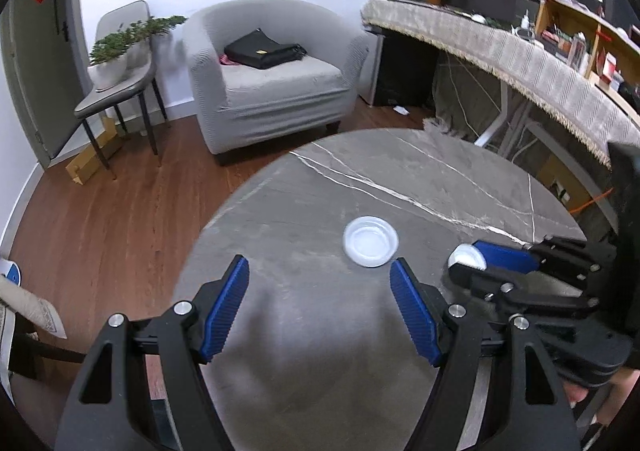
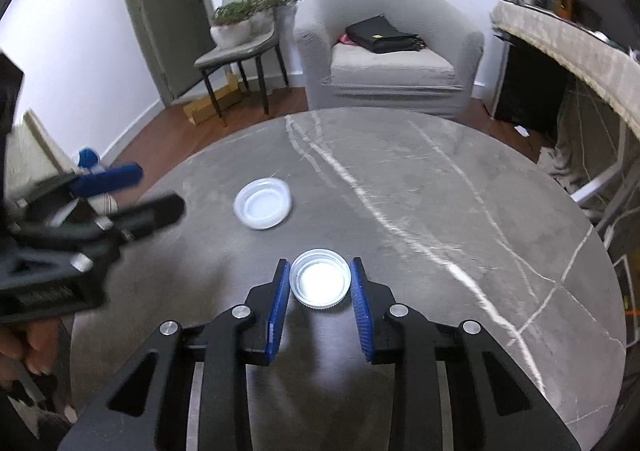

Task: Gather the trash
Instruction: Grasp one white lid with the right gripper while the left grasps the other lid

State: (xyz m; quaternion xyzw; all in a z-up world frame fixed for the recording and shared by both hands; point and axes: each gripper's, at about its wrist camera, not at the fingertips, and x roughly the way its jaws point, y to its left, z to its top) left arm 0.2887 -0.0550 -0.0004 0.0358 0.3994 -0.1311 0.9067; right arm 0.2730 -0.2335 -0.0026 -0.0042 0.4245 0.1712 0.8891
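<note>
A small white ribbed cap [image 2: 320, 283] lies open side up on the round grey marble table [image 2: 420, 191]. My right gripper [image 2: 320, 263] is shut on it, one blue pad against each side. The left wrist view shows the same cap [image 1: 468, 255] between the right gripper's [image 1: 464, 260] tips at the right. A clear, shallow plastic lid [image 1: 371, 241] rests on the table just ahead of my left gripper [image 1: 320, 262], nearer its right finger. That gripper is open with nothing between its pads. From the right wrist, the lid [image 2: 263, 203] sits to the right of the left gripper [image 2: 158, 187].
Beyond the table's far edge stands a grey armchair [image 1: 272, 83] with a black bag. A chair bearing potted plants [image 1: 116, 51] is at the left. A cloth-covered desk [image 1: 520, 51] runs along the right. A hand [image 2: 24, 347] holds the left gripper's handle.
</note>
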